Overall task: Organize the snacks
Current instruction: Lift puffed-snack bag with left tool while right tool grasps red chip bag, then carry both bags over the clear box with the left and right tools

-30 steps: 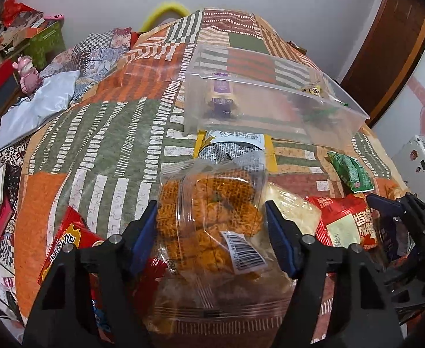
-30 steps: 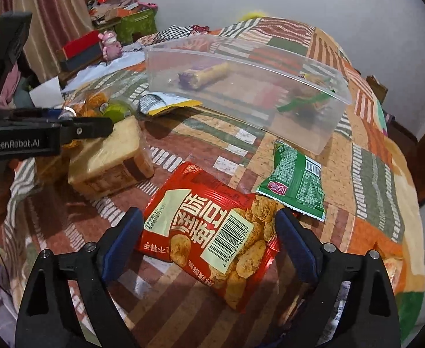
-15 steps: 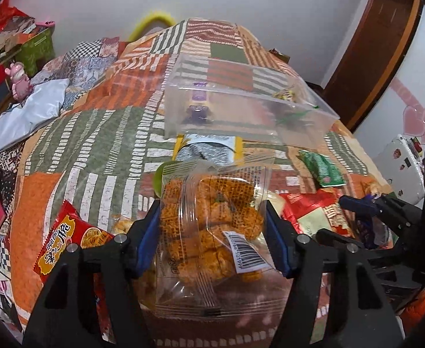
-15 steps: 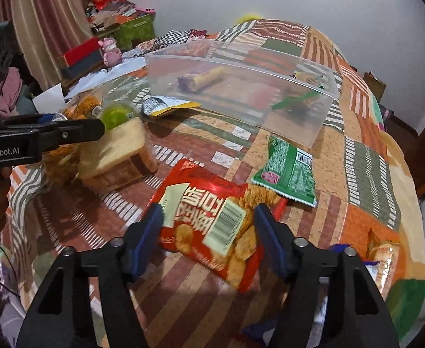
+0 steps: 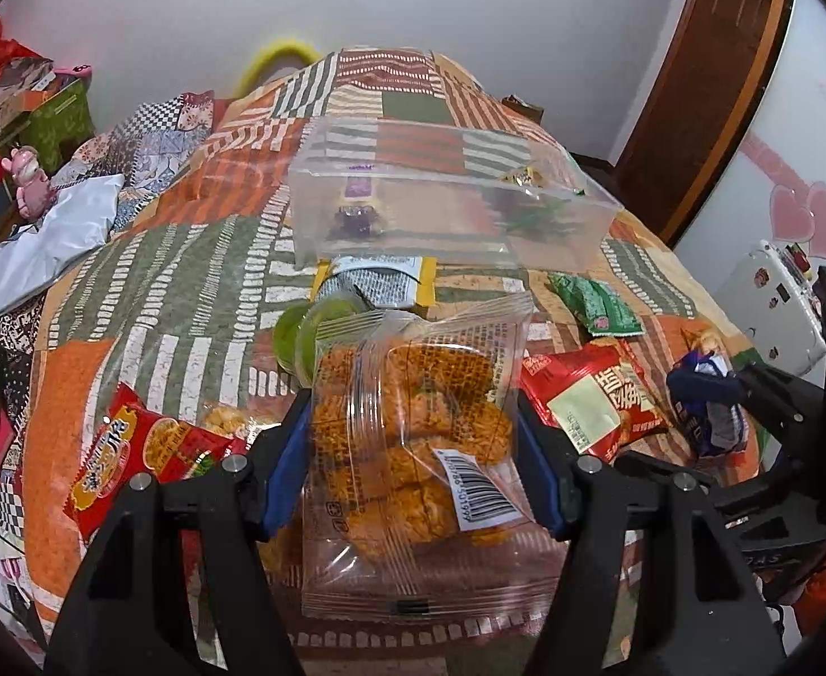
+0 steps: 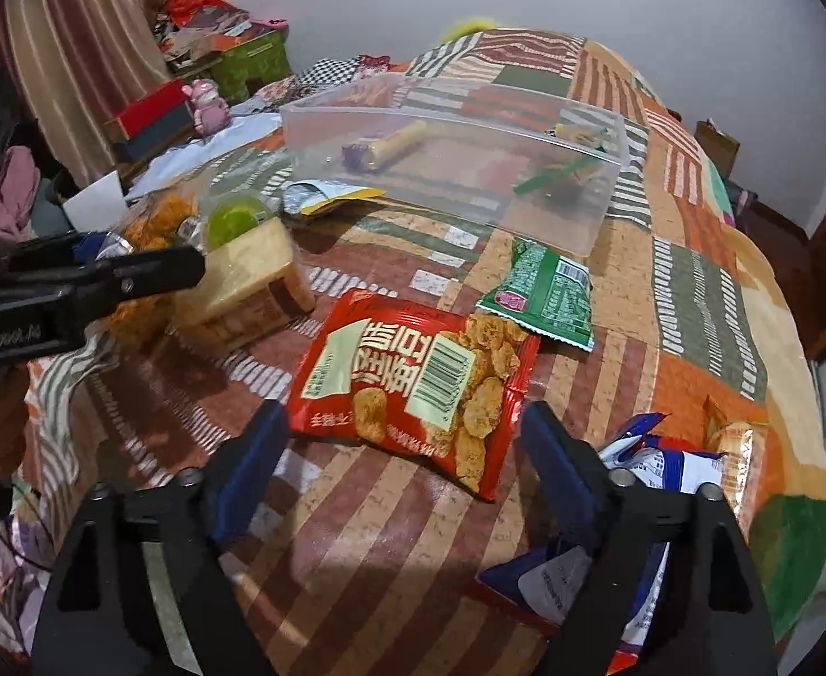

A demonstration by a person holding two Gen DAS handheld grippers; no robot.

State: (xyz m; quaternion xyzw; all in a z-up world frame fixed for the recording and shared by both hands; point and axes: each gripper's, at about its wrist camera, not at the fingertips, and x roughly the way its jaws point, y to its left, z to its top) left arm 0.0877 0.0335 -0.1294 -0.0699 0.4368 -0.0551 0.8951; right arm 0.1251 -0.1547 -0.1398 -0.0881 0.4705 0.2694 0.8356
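While the left gripper (image 5: pixel 413 467) is pinching a light, crinkly clear snack bag (image 5: pixel 413 450) midway, the right gripper (image 6: pixel 404 450), jaws wide and just opening, is hovering at six o'clock of a slippery red packet (image 6: pixel 413 377).

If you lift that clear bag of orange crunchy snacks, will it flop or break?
The clear snack bag probably flops: its thin film wrinkles and bulges between the left hand-held gripper. It likely feels light, being mostly air and puffy pieces. The lattice-like pieces look brittle, so a hard squeeze may crush them.

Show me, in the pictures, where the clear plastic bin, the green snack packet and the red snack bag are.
clear plastic bin (image 6: pixel 548 228), right wrist view, near wall
green snack packet (image 6: pixel 542 293), right wrist view, middle of packet
red snack bag (image 6: pixel 413 377), right wrist view, printed face
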